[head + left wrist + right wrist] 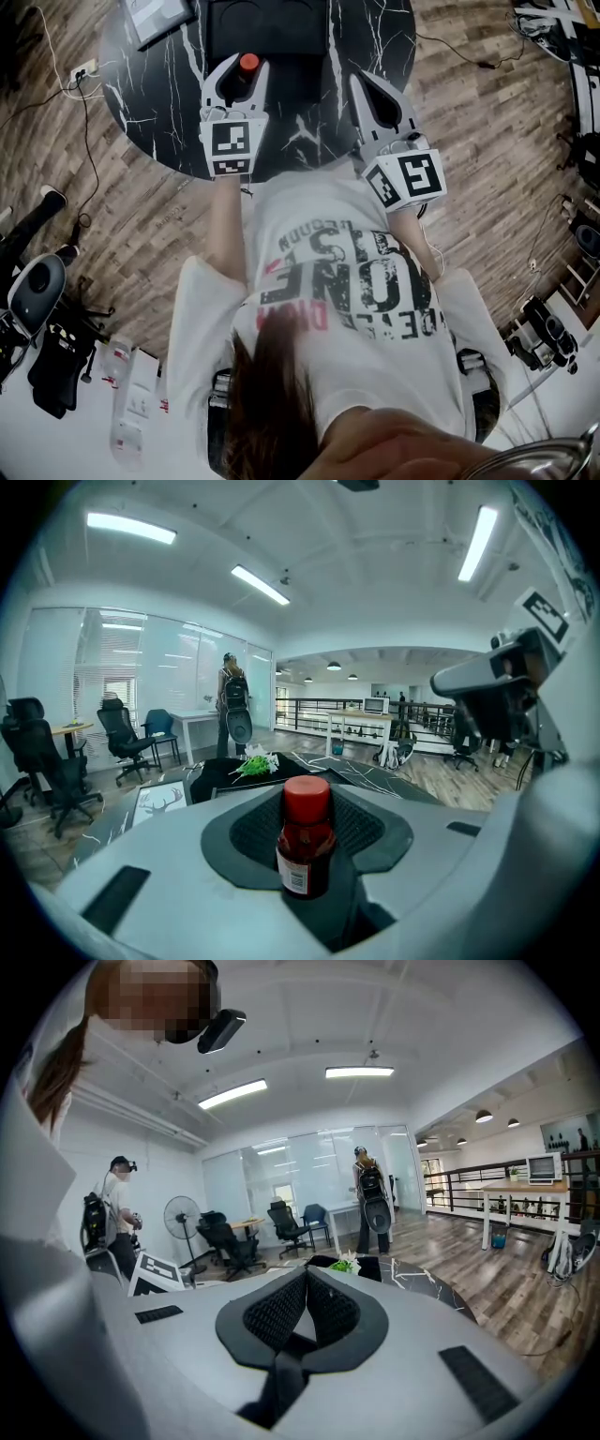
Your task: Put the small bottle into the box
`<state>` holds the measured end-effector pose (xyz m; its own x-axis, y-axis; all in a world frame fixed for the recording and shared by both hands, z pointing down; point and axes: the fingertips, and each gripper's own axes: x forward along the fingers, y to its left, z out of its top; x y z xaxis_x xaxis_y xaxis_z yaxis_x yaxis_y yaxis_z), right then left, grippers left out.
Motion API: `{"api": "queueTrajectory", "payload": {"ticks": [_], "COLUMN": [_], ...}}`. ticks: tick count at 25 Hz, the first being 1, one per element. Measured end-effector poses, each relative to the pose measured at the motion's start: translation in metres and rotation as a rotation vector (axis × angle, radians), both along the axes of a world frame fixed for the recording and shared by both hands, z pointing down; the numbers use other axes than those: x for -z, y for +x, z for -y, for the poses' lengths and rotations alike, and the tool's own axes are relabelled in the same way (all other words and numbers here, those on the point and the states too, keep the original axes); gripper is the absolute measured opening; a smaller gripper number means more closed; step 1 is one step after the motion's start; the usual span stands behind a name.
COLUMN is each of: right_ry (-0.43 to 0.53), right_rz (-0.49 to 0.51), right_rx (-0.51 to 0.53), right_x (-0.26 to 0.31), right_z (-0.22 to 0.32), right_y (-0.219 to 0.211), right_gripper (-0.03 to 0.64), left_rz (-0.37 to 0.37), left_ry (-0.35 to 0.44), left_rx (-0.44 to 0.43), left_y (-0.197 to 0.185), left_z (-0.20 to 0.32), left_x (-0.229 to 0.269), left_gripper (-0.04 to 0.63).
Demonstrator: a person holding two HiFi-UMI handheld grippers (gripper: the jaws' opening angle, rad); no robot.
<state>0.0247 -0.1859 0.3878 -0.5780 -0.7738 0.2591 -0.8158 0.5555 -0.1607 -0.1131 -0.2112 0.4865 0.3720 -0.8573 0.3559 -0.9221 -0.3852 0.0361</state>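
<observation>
Between the person's outstretched arms, the left tongs point(236, 75) are clamped on the small bottle point(306, 836); it is a dark bottle with a red cap and a pale label, standing upright with a ribbed black pad point(255, 832) on each side of it; to the right, the right tongs point(302, 1312) are closed and empty, their two ribbed pads point(272, 1314) pressed together along a thin seam; each pair of tongs carries its cube of square markers close to the person's hand; both point out over the near half of the round black counter point(309, 131), whose top is veined with white like marble; seen from the head view, the bottle's red cap sits just beside the near edge of the dark box point(267, 28), which stands on the far half of the counter, so the bottle is outside the box; whether the bottle hangs over the box's rim cannot be told; left of the box lies a framed picture point(155, 19); past the box a green sprig point(253, 764) rests on the counter; beyond the counter a wood-plank floor point(487, 141) spreads out, with black office chairs point(47, 752) near a window wall and a person with a backpack point(232, 714) standing far off.
</observation>
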Motion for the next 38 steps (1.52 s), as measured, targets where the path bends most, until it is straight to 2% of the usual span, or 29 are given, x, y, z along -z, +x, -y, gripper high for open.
{"api": "queueTrajectory", "payload": {"ticks": [38], "right_ry": [-0.044], "right_rz": [-0.023], "right_rx": [-0.006], "right_x": [-0.017], "right_z": [-0.002], "right_y": [0.000], "right_gripper": [0.002], "left_rz": [0.020], "left_ry": [-0.065], "left_rx": [-0.103], "left_y": [0.024], "left_z": [0.004], "left_x": [-0.052], "left_gripper": [0.146]}}
